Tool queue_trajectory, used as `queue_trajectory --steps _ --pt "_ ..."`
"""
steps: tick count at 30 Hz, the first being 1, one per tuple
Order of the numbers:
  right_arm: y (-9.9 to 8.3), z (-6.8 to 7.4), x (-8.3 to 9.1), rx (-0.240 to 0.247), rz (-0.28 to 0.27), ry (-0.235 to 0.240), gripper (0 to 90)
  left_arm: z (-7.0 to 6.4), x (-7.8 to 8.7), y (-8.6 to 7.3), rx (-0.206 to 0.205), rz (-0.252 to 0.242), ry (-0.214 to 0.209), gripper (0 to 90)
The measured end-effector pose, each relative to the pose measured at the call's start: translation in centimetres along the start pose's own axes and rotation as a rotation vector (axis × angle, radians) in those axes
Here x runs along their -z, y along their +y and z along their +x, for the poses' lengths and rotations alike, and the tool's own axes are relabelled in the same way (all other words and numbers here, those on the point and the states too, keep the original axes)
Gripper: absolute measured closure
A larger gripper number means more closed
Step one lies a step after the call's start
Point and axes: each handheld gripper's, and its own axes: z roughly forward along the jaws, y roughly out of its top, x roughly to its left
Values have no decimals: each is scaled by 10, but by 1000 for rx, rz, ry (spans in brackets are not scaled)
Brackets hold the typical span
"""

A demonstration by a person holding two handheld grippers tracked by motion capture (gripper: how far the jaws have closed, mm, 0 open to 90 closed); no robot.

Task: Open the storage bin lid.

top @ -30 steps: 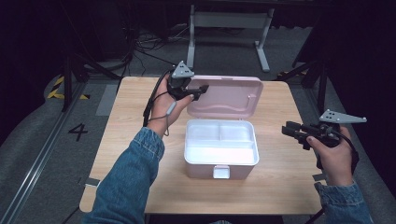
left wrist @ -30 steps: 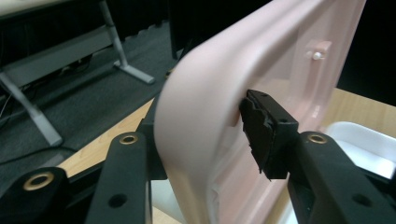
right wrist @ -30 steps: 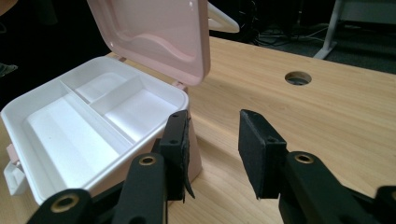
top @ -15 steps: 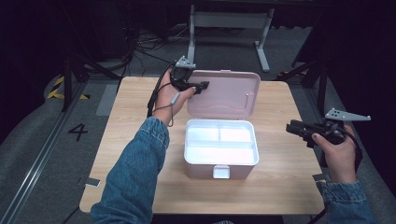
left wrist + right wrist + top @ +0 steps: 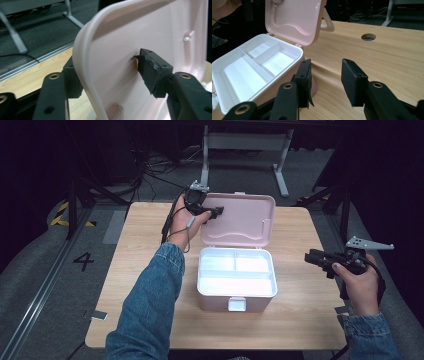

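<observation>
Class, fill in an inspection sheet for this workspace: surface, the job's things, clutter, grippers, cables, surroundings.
Surface: wooden table, with a round hole.
Job's things: pink box open, white divided tray empty; lid raised.
Clutter: nothing seen.
Grippers: left gripper shut on the lid's edge; right gripper open, apart from the box.
Cables: one trails from the left gripper along the forearm; more on the floor behind.
Surroundings: dark room, grey floor, metal stand, floor mark "4".
</observation>
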Motion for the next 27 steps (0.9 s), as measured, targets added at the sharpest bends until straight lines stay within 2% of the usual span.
queue_trajectory --steps 3,10,12,22,27 --pt "0 1 -2 3 1 2 610 3 -4 -2 25 3 -1 404" --pt "-2 2 -5 -7 8 4 599 8 -18 -7 21 20 -2 333" --pt "-2 1 -5 -6 8 5 597 9 -22 -9 30 21 -2 318" --pt "-5 -3 -7 -19 17 -3 593 18 -33 -17 73 40 -25 302" --pt "-5 -2 -10 -13 29 2 588 21 -39 -22 72 80 -10 278"
